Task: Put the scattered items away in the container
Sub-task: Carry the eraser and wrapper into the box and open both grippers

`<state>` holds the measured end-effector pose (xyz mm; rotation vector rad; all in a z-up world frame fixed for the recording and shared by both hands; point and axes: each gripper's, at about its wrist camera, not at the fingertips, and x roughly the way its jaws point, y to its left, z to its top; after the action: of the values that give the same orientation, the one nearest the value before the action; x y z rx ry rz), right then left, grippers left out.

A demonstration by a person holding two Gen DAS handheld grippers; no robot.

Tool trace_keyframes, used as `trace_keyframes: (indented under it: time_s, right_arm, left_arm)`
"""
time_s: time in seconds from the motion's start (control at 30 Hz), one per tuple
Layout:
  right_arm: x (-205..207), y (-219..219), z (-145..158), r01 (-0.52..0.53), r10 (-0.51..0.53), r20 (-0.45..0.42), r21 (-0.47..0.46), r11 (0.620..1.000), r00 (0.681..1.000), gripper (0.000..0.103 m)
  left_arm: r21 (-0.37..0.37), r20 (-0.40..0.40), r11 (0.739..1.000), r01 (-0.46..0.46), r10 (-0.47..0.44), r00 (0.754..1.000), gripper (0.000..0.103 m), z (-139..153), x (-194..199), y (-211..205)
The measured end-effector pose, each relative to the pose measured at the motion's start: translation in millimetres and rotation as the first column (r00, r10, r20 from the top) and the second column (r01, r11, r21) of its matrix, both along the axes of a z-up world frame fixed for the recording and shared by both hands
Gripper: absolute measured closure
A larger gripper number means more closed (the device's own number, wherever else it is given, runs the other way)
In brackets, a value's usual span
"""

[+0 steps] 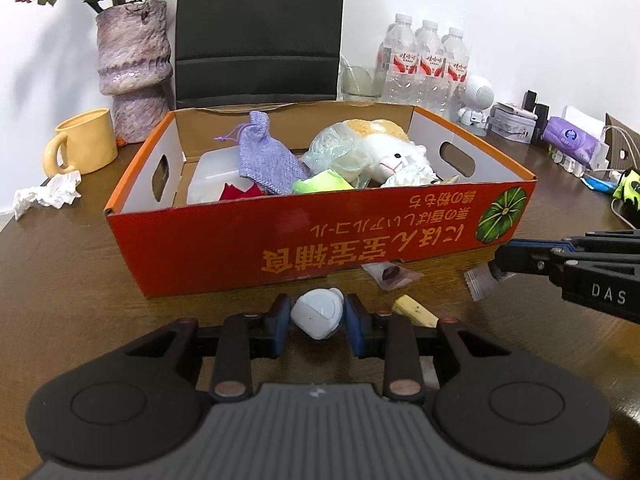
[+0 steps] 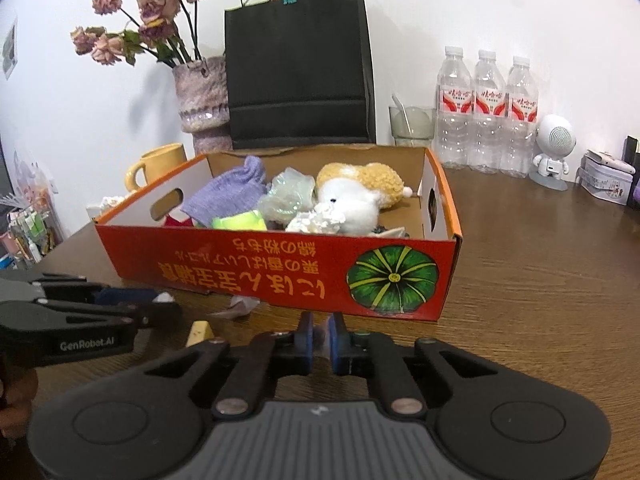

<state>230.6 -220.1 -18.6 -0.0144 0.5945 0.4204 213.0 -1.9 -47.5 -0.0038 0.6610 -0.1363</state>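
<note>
Blue-padded jaws of the left gripper (image 1: 318, 317) clench a white case (image 1: 319, 317) just in front of the box (image 1: 280, 240). The right gripper (image 2: 322, 342) grasps a clear sachet (image 1: 480, 282), also in front of the box. A yellow piece (image 1: 415, 311) and wrapper (image 1: 390, 274) lie on the worktop (image 1: 60, 280) against the box; plush (image 1: 384, 152) and pouch (image 1: 266, 156) sit inside.
</note>
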Motion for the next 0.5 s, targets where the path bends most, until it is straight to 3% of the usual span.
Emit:
trace_keyframes:
  time_s: [0.27,0.5]
  right_arm:
    - [-18,-4,18,0.002,-0.005,0.055,0.056,0.998,0.998,0.099]
    - [-16,-11,51,0.016,-0.033,0.153,0.108,0.994,0.988,0.099]
  left_arm:
    - [-0.052,0.045,0.998,-0.018,0.02,0.999,0.073,16,-27,4]
    - [-0.071,0.176,0.997,-0.022,0.034,0.984,0.073,59,-32,9]
